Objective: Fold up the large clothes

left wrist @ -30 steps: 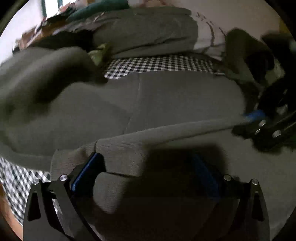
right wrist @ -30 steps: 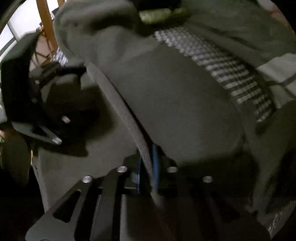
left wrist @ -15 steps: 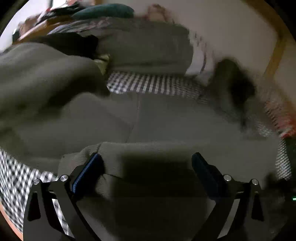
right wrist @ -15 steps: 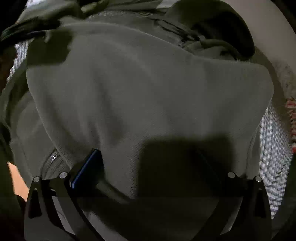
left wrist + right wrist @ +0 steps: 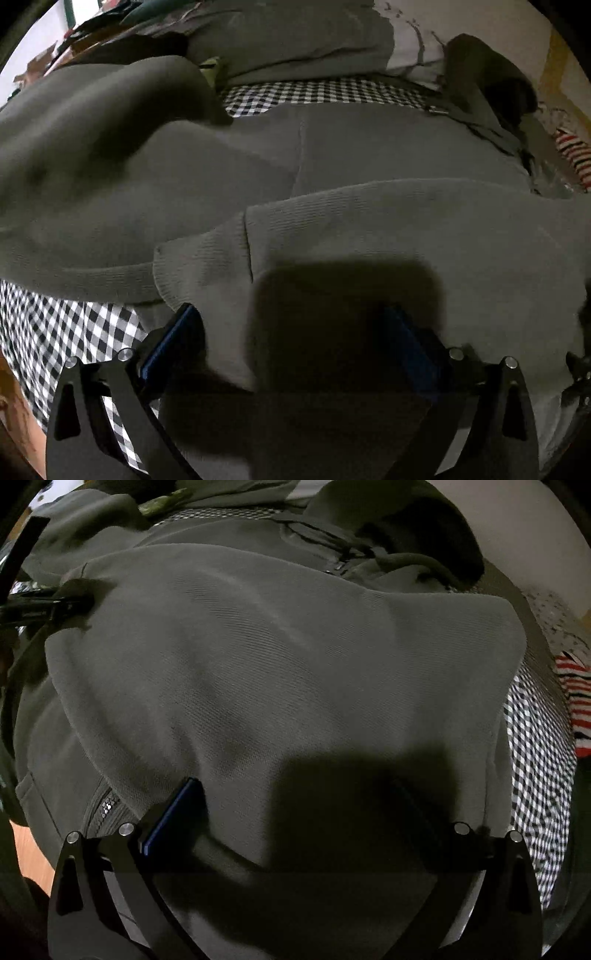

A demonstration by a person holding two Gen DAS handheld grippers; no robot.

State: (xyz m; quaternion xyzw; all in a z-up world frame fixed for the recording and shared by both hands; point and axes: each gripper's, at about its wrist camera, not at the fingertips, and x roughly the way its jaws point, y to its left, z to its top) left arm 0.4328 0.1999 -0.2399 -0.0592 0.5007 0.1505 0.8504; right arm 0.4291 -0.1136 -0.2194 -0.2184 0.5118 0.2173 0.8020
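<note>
A large grey-green knitted hooded sweatshirt (image 5: 280, 672) lies folded over itself on a black-and-white checked cloth (image 5: 77, 332), its ribbed hem (image 5: 207, 258) doubled back and its hood and drawcord (image 5: 406, 559) at the far end. The right gripper (image 5: 295, 812) is spread wide above the fabric, pinching nothing; its jaws have just been opening. The left gripper (image 5: 295, 332) is likewise spread over the hem. A red-and-white striped garment (image 5: 576, 701) lies beside the cloth.
</note>
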